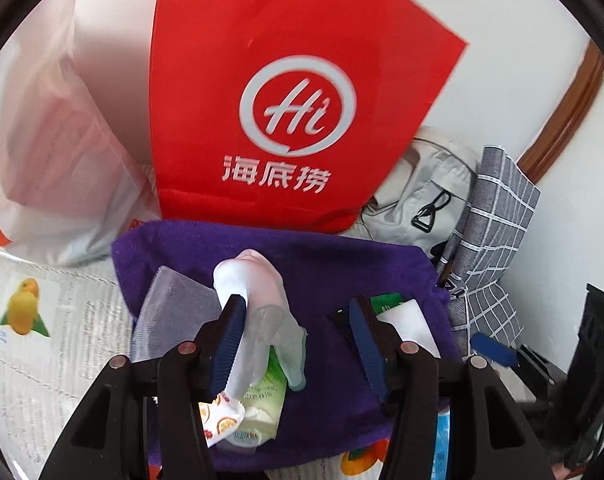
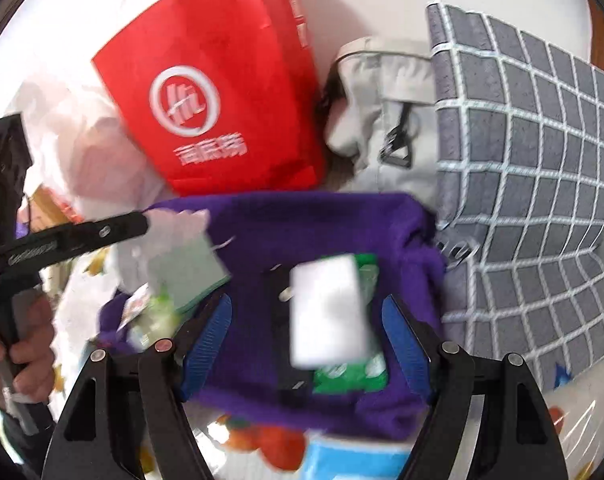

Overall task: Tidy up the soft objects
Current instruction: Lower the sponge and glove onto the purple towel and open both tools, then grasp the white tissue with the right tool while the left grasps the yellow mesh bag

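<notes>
A purple towel (image 1: 333,264) lies spread on the table, also in the right wrist view (image 2: 302,224). On it lie a pale sock (image 1: 262,292), a light grey cloth (image 1: 170,304), a green tissue pack (image 1: 266,404), a white sponge (image 2: 327,308) and a green packet (image 2: 349,376). My left gripper (image 1: 298,340) is open; the sock rests against its left finger (image 1: 226,344) and droops down. From the right wrist view the left gripper's finger (image 2: 102,232) reaches the sock (image 2: 178,220). My right gripper (image 2: 307,344) is open, its fingers either side of the white sponge.
A red paper bag (image 1: 286,92) stands behind the towel, with a white plastic bag (image 1: 46,152) to its left. A grey fabric bag (image 1: 425,196) and a grey checked cushion (image 2: 533,184) lean at the right. A fruit-print tablecloth (image 1: 26,312) covers the table.
</notes>
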Demonstrator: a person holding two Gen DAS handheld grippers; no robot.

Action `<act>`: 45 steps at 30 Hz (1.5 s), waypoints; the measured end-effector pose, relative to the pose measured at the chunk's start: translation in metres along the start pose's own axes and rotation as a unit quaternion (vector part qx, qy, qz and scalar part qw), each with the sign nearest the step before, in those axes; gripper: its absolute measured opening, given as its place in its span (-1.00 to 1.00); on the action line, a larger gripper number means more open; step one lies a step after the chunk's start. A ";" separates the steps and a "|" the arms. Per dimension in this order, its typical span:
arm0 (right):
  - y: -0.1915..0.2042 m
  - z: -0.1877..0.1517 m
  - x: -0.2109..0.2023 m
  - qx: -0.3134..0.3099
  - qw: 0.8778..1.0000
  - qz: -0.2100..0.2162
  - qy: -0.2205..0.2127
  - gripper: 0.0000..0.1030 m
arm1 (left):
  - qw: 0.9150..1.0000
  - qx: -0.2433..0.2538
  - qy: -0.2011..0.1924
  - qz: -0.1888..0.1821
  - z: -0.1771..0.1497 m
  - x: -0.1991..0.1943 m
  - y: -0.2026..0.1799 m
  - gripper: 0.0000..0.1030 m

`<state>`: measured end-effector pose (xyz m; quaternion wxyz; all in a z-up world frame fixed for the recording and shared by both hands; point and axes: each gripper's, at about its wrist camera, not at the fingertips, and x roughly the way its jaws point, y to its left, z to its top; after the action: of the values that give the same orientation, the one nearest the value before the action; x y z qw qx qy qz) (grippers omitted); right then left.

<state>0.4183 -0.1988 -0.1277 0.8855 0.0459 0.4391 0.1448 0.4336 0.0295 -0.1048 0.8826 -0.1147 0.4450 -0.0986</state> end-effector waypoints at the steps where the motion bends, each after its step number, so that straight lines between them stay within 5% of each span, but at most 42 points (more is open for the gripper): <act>1: 0.006 -0.004 -0.006 -0.006 1.000 0.002 0.001 0.50 | 1.000 0.005 -0.008 0.008 -0.002 -0.007 -0.003 0.00; 9: 0.046 -0.062 -0.058 -0.059 0.998 0.009 -0.014 0.47 | 0.999 0.020 -0.014 0.021 -0.047 -0.058 -0.014 0.00; 17: 0.072 -0.138 -0.060 -0.087 0.995 0.038 0.038 -0.24 | 1.000 -0.005 -0.010 0.025 -0.118 -0.103 0.007 0.00; 24: 0.090 -0.189 -0.046 -0.099 0.991 0.050 0.073 -0.29 | 1.000 -0.011 -0.002 0.019 -0.172 -0.123 0.023 0.00; 27: 0.095 -0.203 -0.032 -0.100 0.990 0.035 0.089 -0.30 | 1.000 -0.022 -0.003 0.010 -0.192 -0.131 0.031 0.00; 29: 0.097 -0.208 -0.029 -0.095 0.991 0.044 0.089 -0.60 | 1.000 -0.025 0.000 0.009 -0.201 -0.134 0.034 0.00; 40: 0.109 -0.217 -0.076 -0.080 0.992 0.085 0.040 -0.60 | 0.999 -0.035 0.011 0.021 -0.232 -0.143 0.037 0.00; 45: 0.091 -0.220 -0.096 -0.063 0.996 0.063 0.022 -0.60 | 0.999 -0.032 0.018 0.020 -0.241 -0.141 0.026 0.00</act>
<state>0.1700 -0.1507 -0.1700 0.8658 0.0146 0.4451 0.2281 0.1585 0.0660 -0.1442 0.8723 -0.1318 0.4658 -0.0684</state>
